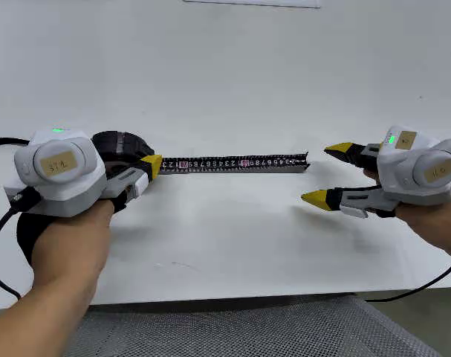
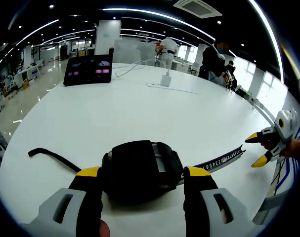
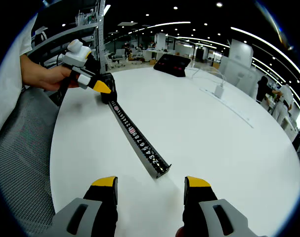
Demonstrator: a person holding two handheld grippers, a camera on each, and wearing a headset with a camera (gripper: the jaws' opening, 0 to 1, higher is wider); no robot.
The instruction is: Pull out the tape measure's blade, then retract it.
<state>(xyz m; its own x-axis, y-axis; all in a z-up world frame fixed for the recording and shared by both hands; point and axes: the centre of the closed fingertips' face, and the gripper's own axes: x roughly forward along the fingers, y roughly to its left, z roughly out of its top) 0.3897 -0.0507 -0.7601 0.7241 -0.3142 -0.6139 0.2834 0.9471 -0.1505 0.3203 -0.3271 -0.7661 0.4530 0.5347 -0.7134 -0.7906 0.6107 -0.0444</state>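
On the white workbench top [image 1: 232, 74], your left gripper [image 2: 143, 174] is pinching the black plastic tape measure case [image 1: 119, 141] and hiding most of it in the head view. The left gripper view is showing the case whole between the jaws. Your right gripper [image 1: 325, 172] is hovering with jaws spread, just short of the tip of the black numbered blade [image 1: 236, 162], which is lying extended flat.

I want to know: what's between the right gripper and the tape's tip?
Only bare table separates right gripper from blade, per head view.

Blade [image 1: 236, 162] lies across the table [image 1: 232, 74] — open room beyond, seemingly.
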